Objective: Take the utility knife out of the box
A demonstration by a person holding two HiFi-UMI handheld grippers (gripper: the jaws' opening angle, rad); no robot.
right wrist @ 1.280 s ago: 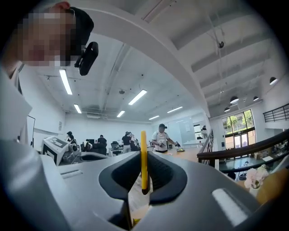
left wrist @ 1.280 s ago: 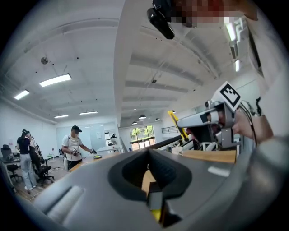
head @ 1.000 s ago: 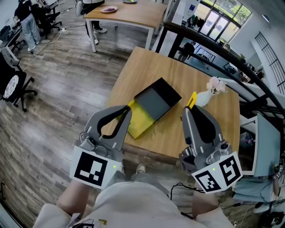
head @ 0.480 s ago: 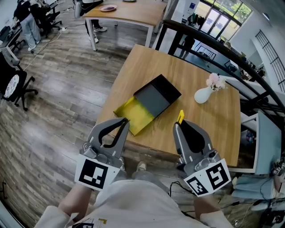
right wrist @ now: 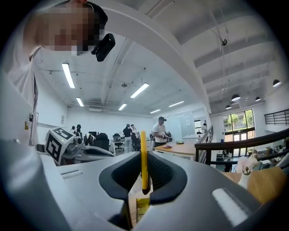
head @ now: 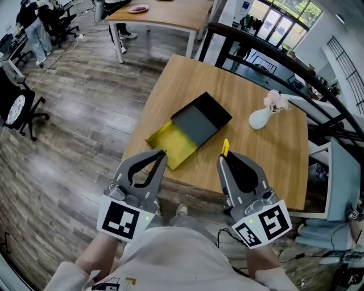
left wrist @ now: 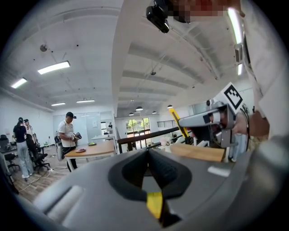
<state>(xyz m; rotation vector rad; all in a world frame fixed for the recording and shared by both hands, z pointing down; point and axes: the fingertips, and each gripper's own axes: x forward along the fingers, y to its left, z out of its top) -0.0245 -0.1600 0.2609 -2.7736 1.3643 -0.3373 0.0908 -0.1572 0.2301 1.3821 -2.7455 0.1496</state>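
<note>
The box lies open on the wooden table (head: 256, 165): a black tray (head: 200, 120) slid partly out of a yellow sleeve (head: 170, 143). My right gripper (head: 225, 161) hangs over the table's near edge, shut on the yellow utility knife (head: 226, 149), which sticks up thin and upright between the jaws (right wrist: 143, 158). My left gripper (head: 161, 154) is shut with nothing in it, just off the near edge, close to the yellow sleeve. The left gripper view shows the knife (left wrist: 179, 127) in the right gripper, off to the right.
A white vase with pink flowers (head: 263, 117) stands at the table's right side. A black railing (head: 296, 74) runs behind the table. Another table (head: 165, 16) stands farther back, an office chair (head: 17, 108) at left. People stand in the background.
Both grippers have dropped lower and pulled back toward me, away from the box. The knife came along in the right gripper. The box has stayed where it was.
</note>
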